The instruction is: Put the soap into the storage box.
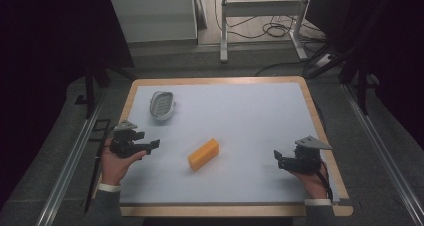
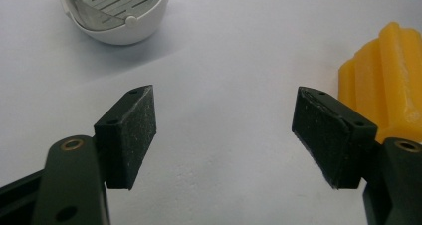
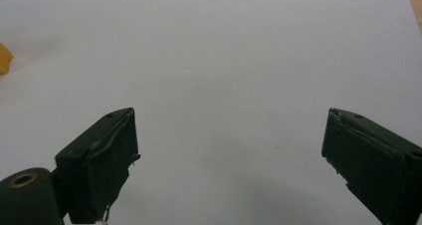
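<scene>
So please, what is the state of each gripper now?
Left gripper: open, holding nothing.
Right gripper: open, holding nothing.

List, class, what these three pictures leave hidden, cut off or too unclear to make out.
- White slotted dish: the top edge of the left gripper view cuts off its far part.
- Yellow block: the right edge of that view cuts it off, and the right pad covers its lower corner.
- Yellow block: in the right gripper view, a mere sliver at the left edge.
- Dish's underside: hidden in the high view.
</scene>
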`<state>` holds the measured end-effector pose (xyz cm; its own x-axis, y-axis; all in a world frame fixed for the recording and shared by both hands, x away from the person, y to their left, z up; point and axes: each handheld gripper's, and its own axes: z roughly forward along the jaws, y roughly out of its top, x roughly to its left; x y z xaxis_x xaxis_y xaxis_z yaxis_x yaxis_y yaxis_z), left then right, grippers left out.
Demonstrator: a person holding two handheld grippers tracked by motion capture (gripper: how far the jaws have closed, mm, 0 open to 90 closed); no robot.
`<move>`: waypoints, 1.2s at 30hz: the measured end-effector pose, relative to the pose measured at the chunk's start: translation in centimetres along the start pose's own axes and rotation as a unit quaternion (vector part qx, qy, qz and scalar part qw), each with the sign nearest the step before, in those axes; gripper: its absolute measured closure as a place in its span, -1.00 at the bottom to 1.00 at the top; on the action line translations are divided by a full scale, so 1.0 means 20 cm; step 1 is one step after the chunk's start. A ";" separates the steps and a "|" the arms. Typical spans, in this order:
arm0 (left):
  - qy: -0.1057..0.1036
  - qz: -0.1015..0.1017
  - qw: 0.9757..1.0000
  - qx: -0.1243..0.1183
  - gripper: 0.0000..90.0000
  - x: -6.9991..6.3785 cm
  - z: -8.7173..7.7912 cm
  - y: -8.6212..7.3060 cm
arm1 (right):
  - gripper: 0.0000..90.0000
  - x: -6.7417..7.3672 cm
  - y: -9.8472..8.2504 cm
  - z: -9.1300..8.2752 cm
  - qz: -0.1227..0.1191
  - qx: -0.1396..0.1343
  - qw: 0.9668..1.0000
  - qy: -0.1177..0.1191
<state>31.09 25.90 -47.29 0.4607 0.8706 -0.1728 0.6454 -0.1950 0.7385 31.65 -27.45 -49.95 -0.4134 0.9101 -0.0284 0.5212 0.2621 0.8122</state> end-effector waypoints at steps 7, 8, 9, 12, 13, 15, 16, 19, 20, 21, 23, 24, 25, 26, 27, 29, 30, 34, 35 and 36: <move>-0.005 0.000 1.000 0.006 -0.44 0.01 -0.01 0.00 | -0.83 0.01 0.00 0.01 -0.004 0.006 1.000 -0.003; -0.005 0.003 1.000 0.005 -0.44 0.00 -0.01 0.01 | -0.83 0.01 0.00 0.01 -0.004 0.006 1.000 -0.004; -0.007 0.004 1.000 0.000 -0.44 0.00 -0.01 0.01 | -0.83 0.01 0.00 0.01 -0.004 0.006 1.000 -0.005; -0.020 0.014 1.000 -0.009 -0.44 -0.04 -0.02 0.03 | -0.83 0.00 0.00 0.00 0.000 0.005 1.000 -0.007; -0.018 0.018 1.000 -0.009 -0.44 -0.05 -0.02 0.04 | -0.83 0.00 0.00 0.00 0.000 0.005 1.000 -0.007; -0.019 0.022 1.000 -0.008 -0.45 -0.06 -0.01 0.05 | -0.83 -0.01 0.00 -0.01 0.000 0.004 1.000 -0.008; -0.020 0.026 0.999 -0.007 -0.45 -0.07 -0.01 0.06 | -0.83 -0.01 0.00 -0.01 0.001 0.003 1.000 -0.011; -0.023 0.045 0.999 -0.003 -0.45 -0.10 0.00 0.10 | -0.83 -0.02 -0.01 -0.02 0.001 0.003 1.000 -0.013; -0.023 0.045 0.999 -0.003 -0.45 -0.10 0.00 0.10 | -0.83 -0.02 -0.01 -0.02 0.001 0.003 1.000 -0.013; -0.023 0.049 0.999 -0.001 -0.45 -0.11 0.00 0.11 | -0.83 -0.02 -0.01 -0.02 0.002 0.003 1.000 -0.012; -0.025 0.053 0.998 -0.002 -0.45 -0.13 0.00 0.12 | -0.83 -0.03 -0.01 -0.02 0.003 0.002 1.000 -0.014; -0.032 0.059 0.998 -0.008 -0.45 -0.16 -0.01 0.14 | -0.83 -0.03 -0.01 -0.02 0.004 0.002 1.000 -0.015; -0.034 0.063 0.997 -0.009 -0.45 -0.17 -0.01 0.15 | -0.83 -0.04 -0.01 -0.03 0.003 0.002 1.000 -0.016; -0.034 0.067 0.997 -0.008 -0.45 -0.18 -0.01 0.16 | -0.83 -0.04 -0.01 -0.03 0.004 0.003 1.000 -0.016; -0.034 0.067 0.997 -0.008 -0.46 -0.18 -0.01 0.16 | -0.83 -0.04 -0.01 -0.03 0.004 0.003 1.000 -0.016; -0.035 0.076 0.996 -0.002 -0.46 -0.21 0.01 0.17 | -0.83 -0.04 -0.01 -0.03 0.003 0.003 1.000 -0.017; -0.035 0.076 0.996 -0.002 -0.46 -0.21 0.01 0.17 | -0.83 -0.04 -0.01 -0.03 0.003 0.003 1.000 -0.017; -0.035 0.084 0.996 0.005 -0.46 -0.23 0.02 0.19 | -0.83 -0.04 -0.01 -0.03 0.005 0.002 1.000 -0.020; -0.037 0.086 0.996 0.008 -0.46 -0.25 0.03 0.20 | -0.83 -0.05 -0.01 -0.03 0.006 0.002 1.000 -0.022; -0.037 0.086 0.996 0.008 -0.46 -0.25 0.03 0.20 | -0.83 -0.05 -0.01 -0.03 0.006 0.002 1.000 -0.022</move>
<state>31.77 20.56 -43.75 0.6085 0.7882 -0.0917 0.5622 -0.3467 0.7509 31.42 -28.64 -49.71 -0.3746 0.9262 -0.0437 0.5289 0.2522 0.8104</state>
